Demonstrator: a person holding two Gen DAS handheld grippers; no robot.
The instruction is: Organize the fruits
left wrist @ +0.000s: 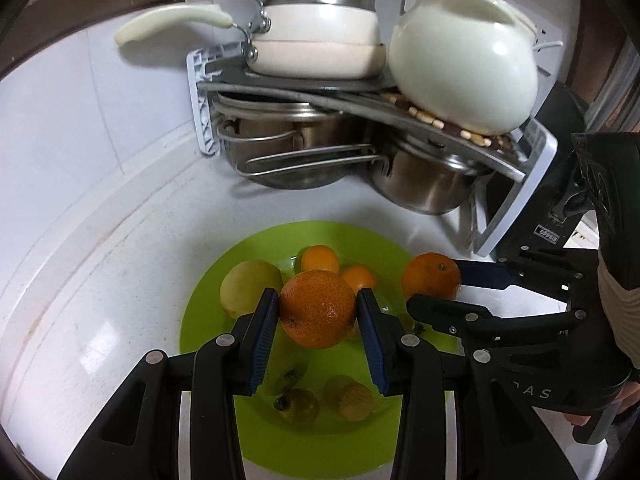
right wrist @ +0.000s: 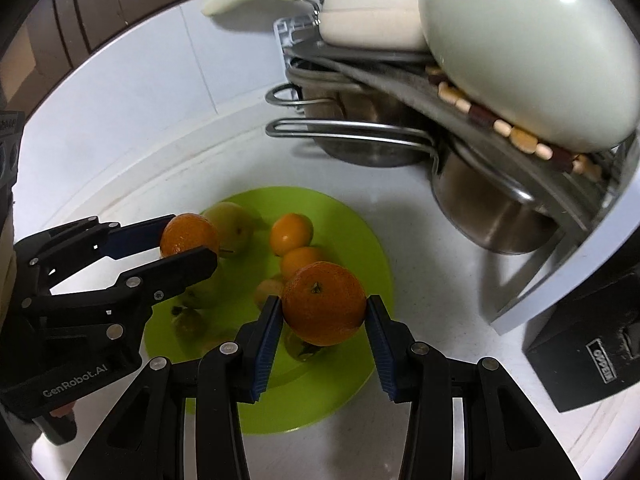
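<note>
My left gripper is shut on a large orange, which hangs above a lime green plate. To its right, my right gripper is shut on a second orange over the plate's right rim. In the right wrist view the right gripper clamps its orange, and the left gripper holds the other orange at the left. On the plate lie a yellow-green pear, two small oranges and several smaller fruits.
Behind the plate a white dish rack is piled with steel pots, white pans and a white jug. A black appliance stands at the right on the white counter. A person's hand grips the right tool.
</note>
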